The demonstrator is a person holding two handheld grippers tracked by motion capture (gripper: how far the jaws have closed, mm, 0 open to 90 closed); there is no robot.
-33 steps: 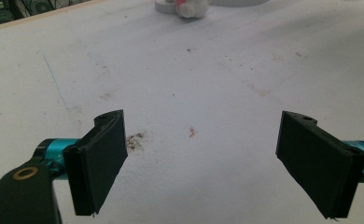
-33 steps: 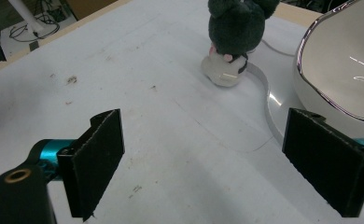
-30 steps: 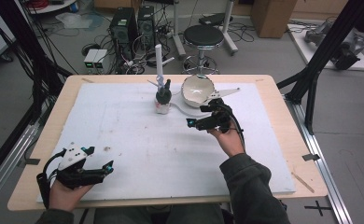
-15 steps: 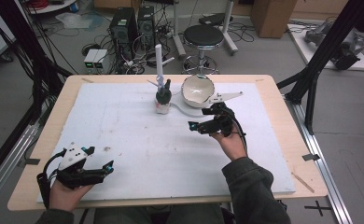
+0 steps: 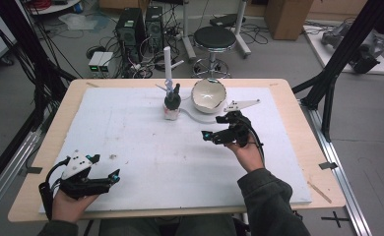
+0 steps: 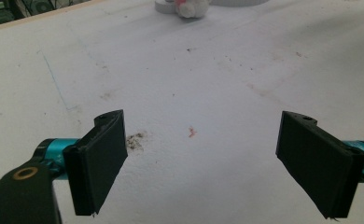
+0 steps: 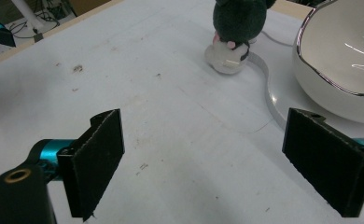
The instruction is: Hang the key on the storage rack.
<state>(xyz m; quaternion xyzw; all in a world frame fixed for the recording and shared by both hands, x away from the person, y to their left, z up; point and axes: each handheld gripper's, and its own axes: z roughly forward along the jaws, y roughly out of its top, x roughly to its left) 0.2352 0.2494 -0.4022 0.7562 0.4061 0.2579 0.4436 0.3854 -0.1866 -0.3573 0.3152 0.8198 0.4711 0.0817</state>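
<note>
A small dark plush toy (image 5: 172, 101) on a pale base stands at the far middle of the white foam sheet (image 5: 131, 132). Right of it, a glossy white bowl (image 5: 208, 94) rests tilted on a flat white curved plate (image 5: 196, 117). My right gripper (image 5: 212, 128) is open and empty, a short way in front of the bowl. In the right gripper view, the toy (image 7: 238, 28) and bowl (image 7: 343, 51) lie beyond my right gripper (image 7: 217, 168). My left gripper (image 5: 105, 167) is open and empty at the near left corner. Bare sheet shows between the jaws of my left gripper (image 6: 203, 168).
A thin white rod (image 5: 168, 64) rises just behind the toy. Small dirt specks (image 6: 134, 140) mark the sheet near the left gripper. Black frame posts (image 5: 337, 59) stand at both sides of the table. A stool (image 5: 214, 37) and computers are on the floor beyond the far edge.
My right gripper has drawn back a little from the bowl toward the person, still open. The left gripper has stayed put.
</note>
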